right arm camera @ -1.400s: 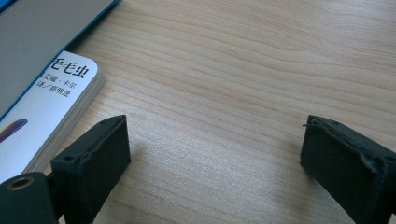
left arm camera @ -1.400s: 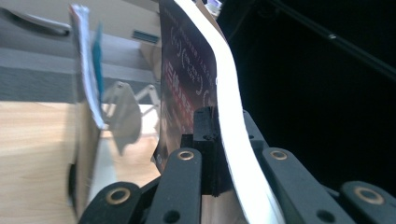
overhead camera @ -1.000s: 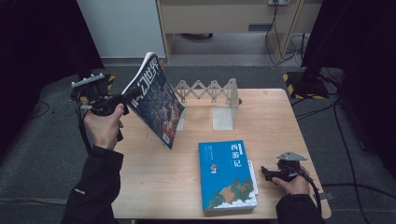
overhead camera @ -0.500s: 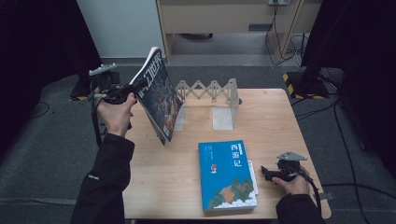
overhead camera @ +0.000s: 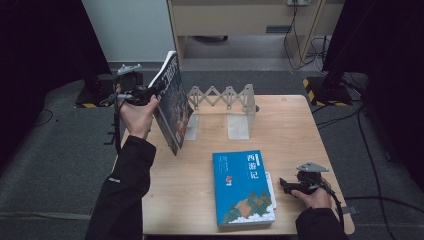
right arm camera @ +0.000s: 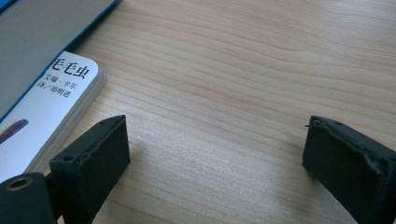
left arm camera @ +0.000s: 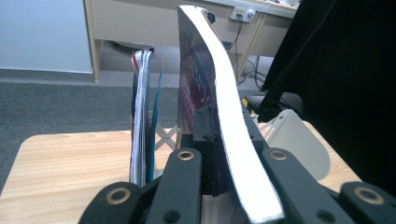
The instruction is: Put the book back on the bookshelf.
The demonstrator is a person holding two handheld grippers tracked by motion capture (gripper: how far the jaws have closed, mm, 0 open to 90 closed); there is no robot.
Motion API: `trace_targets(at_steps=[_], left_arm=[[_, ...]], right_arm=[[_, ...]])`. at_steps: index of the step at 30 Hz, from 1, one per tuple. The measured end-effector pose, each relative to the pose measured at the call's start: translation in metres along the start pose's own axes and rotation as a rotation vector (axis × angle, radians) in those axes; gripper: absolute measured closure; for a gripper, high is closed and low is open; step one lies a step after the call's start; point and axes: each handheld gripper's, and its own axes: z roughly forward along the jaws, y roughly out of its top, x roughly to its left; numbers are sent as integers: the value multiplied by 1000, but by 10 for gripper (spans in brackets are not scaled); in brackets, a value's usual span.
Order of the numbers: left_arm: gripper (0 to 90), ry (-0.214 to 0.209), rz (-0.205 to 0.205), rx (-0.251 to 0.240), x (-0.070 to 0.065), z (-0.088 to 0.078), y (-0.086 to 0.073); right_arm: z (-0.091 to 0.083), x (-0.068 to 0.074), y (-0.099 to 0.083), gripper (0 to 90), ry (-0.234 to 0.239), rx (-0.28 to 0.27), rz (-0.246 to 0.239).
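Glossy and thin, the magazine [overhead camera: 172, 102] hung in the air at the upper left of the high view, above the left edge of the wooden table [overhead camera: 295, 130] and left of the folding book rack [overhead camera: 222, 97]. The left gripper [overhead camera: 150, 92] was clamped on its edge; in the left gripper view the black jaws pinched the curved cover and pages [left arm camera: 229, 140], with other books [left arm camera: 142, 121] already standing upright beyond them, apparently in the rack. The magazine was tilted, its lower corner close to the tabletop but not resting in any slot.

Nearer the middle, a blue book [overhead camera: 242, 187] lay flat at the lower centre of the frame, and the edge of a white book [overhead camera: 270, 187] peeked out from under its right side. At the lower right, the right gripper [overhead camera: 286, 186] rested low beside that stack, its jaws spread wide over bare wood with nothing between them; the white book's corner [right arm camera: 51, 107] sat just left of them.

By my judgement the shelving was partway through: the magazine was lifted but not yet slotted into the rack, and the two flat books remained to be picked up and stood upright.
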Motion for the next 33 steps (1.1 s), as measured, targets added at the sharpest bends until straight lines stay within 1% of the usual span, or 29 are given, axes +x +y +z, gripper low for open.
trace_targets(at_steps=[2,5,7,13,15,17,24,27,31,33], left_arm=[[821,10,-6,1,-2,6,-1],[821,31,10,3,-5,12,-2],[821,39,8,2,-6,15,-3],[821,76,27,-5,-12,28,-7],[821,84,27,-8,-14,33,-9],[821,92,30,-12,-15,37,-11],[821,122,45,-1,-15,53,-21],[821,142,57,0,-15,59,-24],[821,156,73,-3,-16,64,-25],[821,162,68,-6,-15,66,-26]], right_arm=[[0,0,0,75,0,0,1],[0,0,0,75,-1,0,2],[0,0,0,74,-2,-1,3],[0,0,0,74,0,0,3],[0,0,0,74,0,0,4],[0,0,0,73,0,0,3],[0,0,0,73,0,0,3],[0,0,0,73,-1,-1,3],[0,0,0,73,-1,-1,3],[0,0,0,73,-1,-1,3]])
